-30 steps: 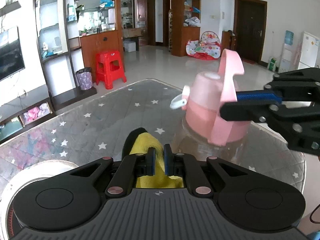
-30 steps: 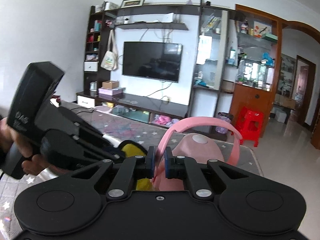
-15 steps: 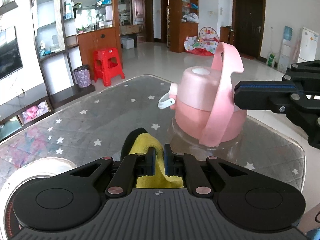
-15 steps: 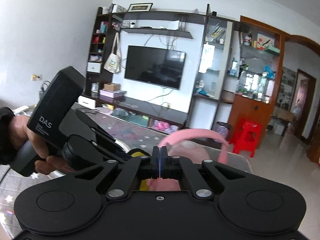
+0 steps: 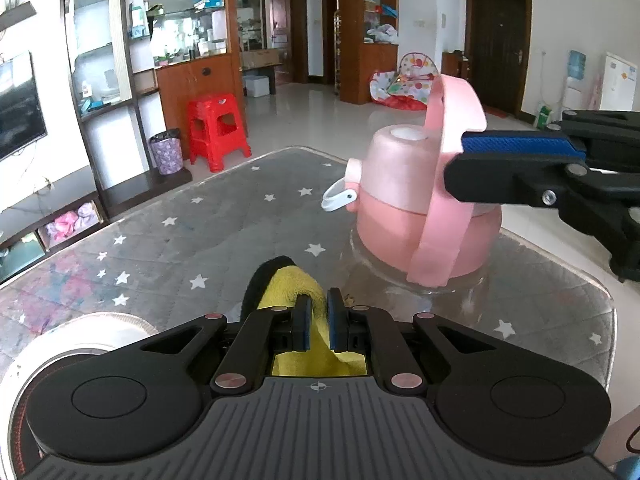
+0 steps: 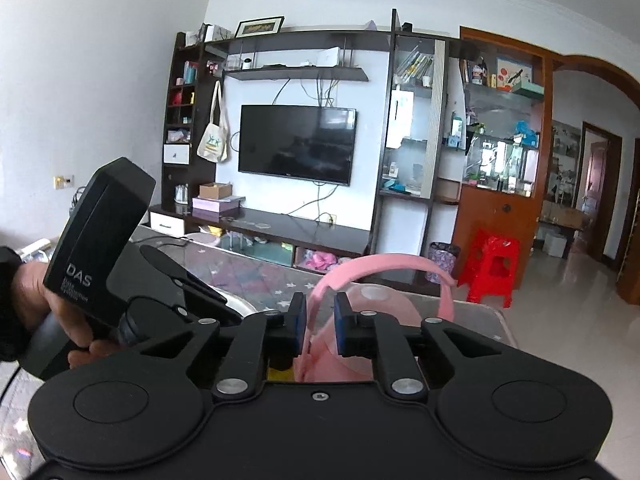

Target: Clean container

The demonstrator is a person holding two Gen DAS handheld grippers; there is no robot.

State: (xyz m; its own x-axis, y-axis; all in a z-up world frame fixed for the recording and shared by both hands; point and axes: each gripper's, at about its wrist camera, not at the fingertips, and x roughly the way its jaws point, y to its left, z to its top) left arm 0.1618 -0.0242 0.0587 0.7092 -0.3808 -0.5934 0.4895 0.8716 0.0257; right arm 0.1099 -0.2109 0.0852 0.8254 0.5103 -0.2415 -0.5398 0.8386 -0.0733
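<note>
nearby clutter and the pink jug's lie

meanwhile a round pale dish [image 5: 80,328] sits at the table's [image 5: 208,240] near left corner, and a red stool [image 5: 218,130] and small bin [image 5: 166,151] stand on the floor beyond. the left gripper [image 5: 316,322] is clamped on a yellow cloth [image 5: 294,286] in front of the pink container [image 5: 424,204], which stands upright on the table, spout tab pointing left, handle arching overhead. the right gripper [image 6: 318,322] is opening, the handle strap between its pads [image 6: 299,320].
</note>
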